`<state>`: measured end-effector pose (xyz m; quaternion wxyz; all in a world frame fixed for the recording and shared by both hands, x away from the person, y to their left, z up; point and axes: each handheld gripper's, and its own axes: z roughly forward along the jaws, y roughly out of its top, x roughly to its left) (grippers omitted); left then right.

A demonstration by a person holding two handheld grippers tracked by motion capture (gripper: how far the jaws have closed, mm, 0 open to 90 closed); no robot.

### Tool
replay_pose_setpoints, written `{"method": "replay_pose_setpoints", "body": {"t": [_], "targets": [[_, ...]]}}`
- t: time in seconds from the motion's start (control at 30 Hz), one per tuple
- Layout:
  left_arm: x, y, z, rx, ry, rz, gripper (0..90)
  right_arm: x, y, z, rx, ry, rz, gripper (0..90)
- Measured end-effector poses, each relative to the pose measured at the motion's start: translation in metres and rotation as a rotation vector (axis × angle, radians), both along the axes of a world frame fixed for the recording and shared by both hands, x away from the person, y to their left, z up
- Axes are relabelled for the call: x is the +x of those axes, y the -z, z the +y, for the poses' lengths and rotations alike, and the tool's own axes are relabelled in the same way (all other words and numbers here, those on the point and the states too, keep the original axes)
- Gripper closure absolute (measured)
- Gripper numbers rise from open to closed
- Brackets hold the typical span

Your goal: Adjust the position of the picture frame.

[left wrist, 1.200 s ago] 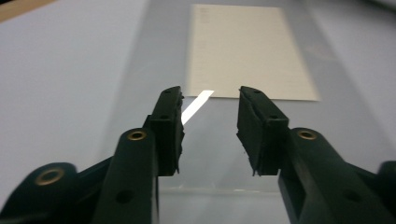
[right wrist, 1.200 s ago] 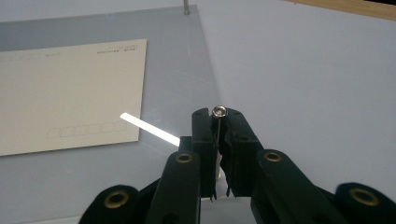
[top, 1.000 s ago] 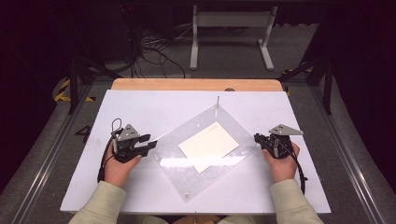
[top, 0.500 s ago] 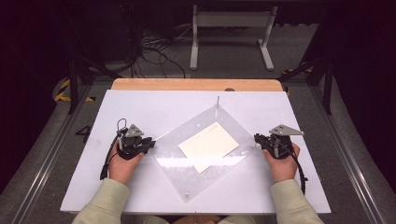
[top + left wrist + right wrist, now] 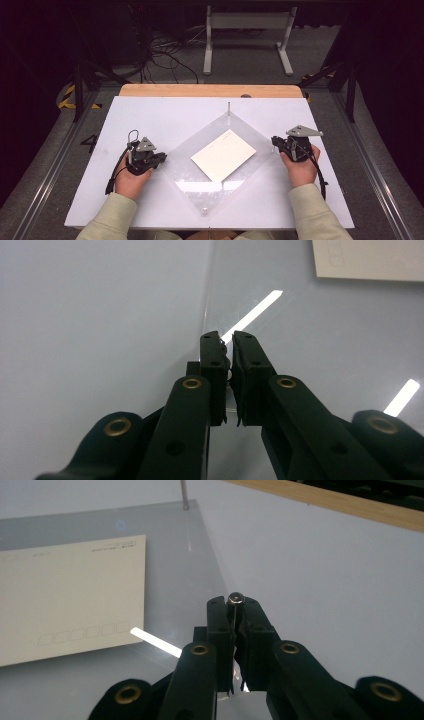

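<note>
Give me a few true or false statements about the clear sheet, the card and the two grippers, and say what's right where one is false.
1. A cream card lies on the clear sheet. True.
2. The right gripper is wide open. False: its jaws are closed on a thin metal pin.
3. The left gripper is at the sheet's edge. True.
4. The sheet lies square to the white table. False: it sits turned like a diamond.

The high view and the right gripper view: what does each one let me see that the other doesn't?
High view alone: both hands, the left gripper at the clear sheet's left corner, and the floor stand beyond the table. Right gripper view alone: the right gripper pinching a small upright pin, and the printed boxes on the card. Shared: card, clear sheet, white table, wooden edge.
</note>
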<state>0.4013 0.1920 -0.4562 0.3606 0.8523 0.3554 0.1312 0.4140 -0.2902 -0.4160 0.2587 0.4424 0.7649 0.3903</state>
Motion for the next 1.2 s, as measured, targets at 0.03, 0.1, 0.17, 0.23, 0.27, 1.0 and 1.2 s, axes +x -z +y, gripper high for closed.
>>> {"method": "replay_pose_setpoints", "body": {"t": [0.03,0.1,0.17,0.23,0.27,1.0,1.2], "targets": [[-0.001,0.000,0.000,-0.006,-0.001,0.004,84.2,0.006,-0.004,0.003,-0.012,-0.004,-0.004,84.8],[-0.003,0.001,0.001,-0.010,-0.002,0.005,84.2,0.017,-0.009,0.008,-0.033,-0.006,-0.008,84.8],[-0.004,0.001,0.001,-0.009,-0.001,0.003,84.2,0.032,-0.015,0.013,-0.051,-0.007,-0.010,84.8],[-0.005,0.000,0.002,0.003,0.008,-0.005,84.2,0.044,-0.016,0.018,-0.060,-0.007,-0.011,84.7],[-0.006,0.000,0.002,-0.002,0.006,0.002,84.1,0.051,-0.017,0.020,-0.063,-0.004,-0.011,84.7],[-0.042,-0.009,-0.025,0.075,0.246,0.061,84.2,0.025,-0.011,0.005,0.018,-0.021,-0.062,70.8],[-0.069,-0.012,-0.052,0.111,0.413,0.080,84.2,-0.011,-0.004,-0.006,0.030,-0.090,-0.002,66.8]]}}
